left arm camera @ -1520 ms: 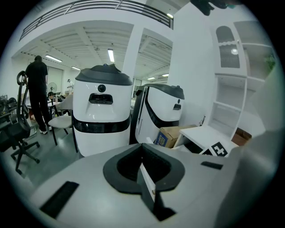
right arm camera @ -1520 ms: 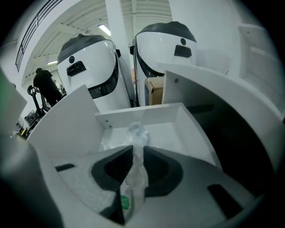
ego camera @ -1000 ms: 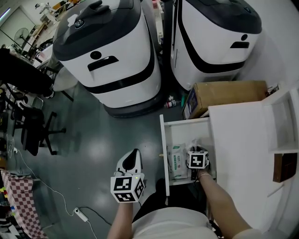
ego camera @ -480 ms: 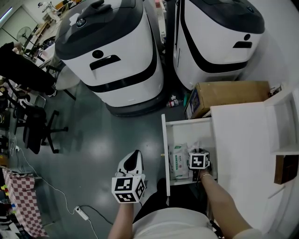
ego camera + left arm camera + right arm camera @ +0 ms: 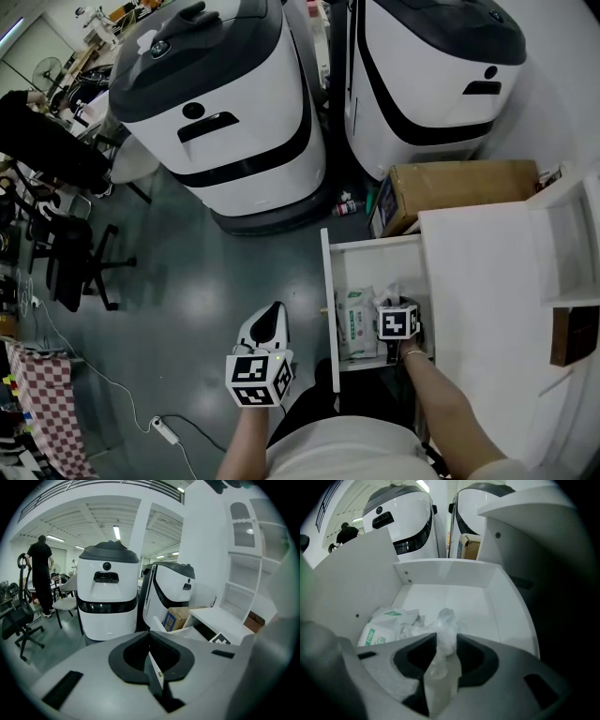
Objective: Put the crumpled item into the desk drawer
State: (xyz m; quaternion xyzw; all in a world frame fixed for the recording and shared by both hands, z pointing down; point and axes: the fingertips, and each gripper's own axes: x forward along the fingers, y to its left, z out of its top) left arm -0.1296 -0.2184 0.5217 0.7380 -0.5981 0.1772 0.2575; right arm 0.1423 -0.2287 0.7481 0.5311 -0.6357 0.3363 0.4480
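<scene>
Right gripper view, notes at the drop.

- My right gripper (image 5: 446, 636) is down inside the open desk drawer (image 5: 454, 573). Its jaws are opening. The crumpled item (image 5: 446, 617), a wad of pale, clear-looking film, stands between them and juts past the tips over the drawer floor.
- The wad sits just beside a white packet (image 5: 386, 623) lying against the drawer's left wall. I can't tell if they touch.
- My left gripper (image 5: 150, 639) is off to the side above the floor, jaws pressed together on nothing.

Doing the release well, as I judge it:
- Let the jaws spread fully before moving. The film looks light and springy, so it may cling to a pad.
- Draw back along the line of the jaws rather than sideways, so the wad isn't dragged up and over the drawer front.
- Check that it has settled on the drawer floor, clear of the rim, before leaving.
- Keep the left gripper away from the drawer front for now.

Writing:
- The packet carries green print, too soft to read.
- A cardboard box (image 5: 450, 187) on the floor beyond the desk (image 5: 487, 281) has a blue printed side, too small to read.
- Both gripper cubes show only black-and-white square markers.
</scene>
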